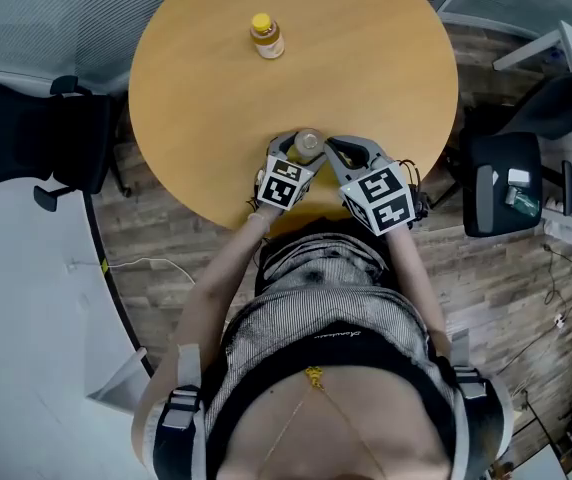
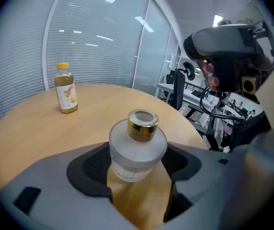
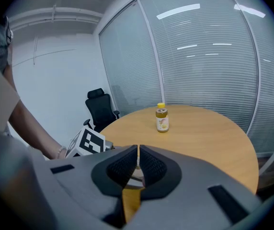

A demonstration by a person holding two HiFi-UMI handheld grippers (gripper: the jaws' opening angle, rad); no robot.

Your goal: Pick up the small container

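Small container (image 2: 138, 147), frosted body with a gold collar (image 2: 143, 125), stands upright at the near edge of the round table (image 1: 366, 58), close in front of the person. Left gripper (image 2: 138, 166) is clenched onto it: one jaw on each flank, pads against the lower body as far as the left gripper view shows, base apparently on the wood. Right gripper (image 3: 138, 164) is closed with nothing held, its jaws meeting in a thin slit, and it sits just beside the container on the right. Juice bottle (image 1: 266, 36) is well apart, toward the far edge. Judgement: grasp set, lift not yet begun. Frosted glass will likely be slick and the body rounded, so hold firm pressure, keep the pads below the shoulder, not on the collar, and raise straight up with no tilt. Main risk is the neighbouring right gripper: a sideways drift could knock the container against it. The table edge is also near, so a slip could send the container to the floor.
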